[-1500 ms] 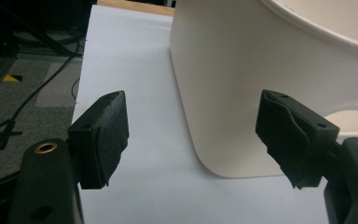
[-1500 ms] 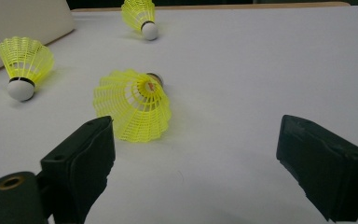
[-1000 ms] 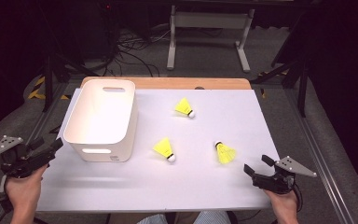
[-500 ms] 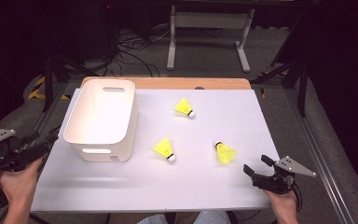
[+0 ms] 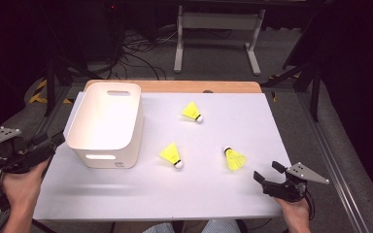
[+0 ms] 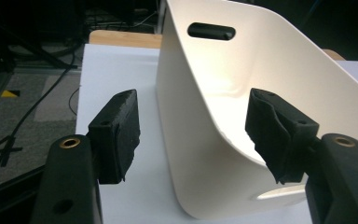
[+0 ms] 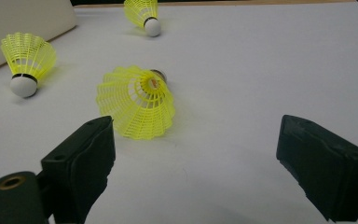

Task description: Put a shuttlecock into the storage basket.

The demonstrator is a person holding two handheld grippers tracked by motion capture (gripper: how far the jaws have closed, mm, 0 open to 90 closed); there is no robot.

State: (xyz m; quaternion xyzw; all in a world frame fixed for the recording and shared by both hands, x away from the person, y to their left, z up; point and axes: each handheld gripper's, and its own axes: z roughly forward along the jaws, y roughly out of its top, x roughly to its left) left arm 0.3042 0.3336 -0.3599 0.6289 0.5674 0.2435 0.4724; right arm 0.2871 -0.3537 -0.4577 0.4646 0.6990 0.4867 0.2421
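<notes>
My right gripper (image 5: 264, 175) waits near the table's (image 5: 175, 199) front right corner, jaws wide and empty. The nearest yellow shuttlecock (image 5: 234, 159) lies on its side just ahead and slightly left of it, cork pointing away toward the far edge and skirt flaring back at the jaws. My left gripper (image 5: 48, 143) hangs off the left edge beside the white plastic bin (image 5: 107, 145), well apart from that shuttlecock; its jaws have just been closing a little, yet they gape with nothing between the pads. The bin stands at the far left corner, and what I see of its inside is bare. Two more shuttlecocks lie out on the table: one (image 5: 171, 155) just right of the bin, one (image 5: 193, 112) toward the far edge.
</notes>
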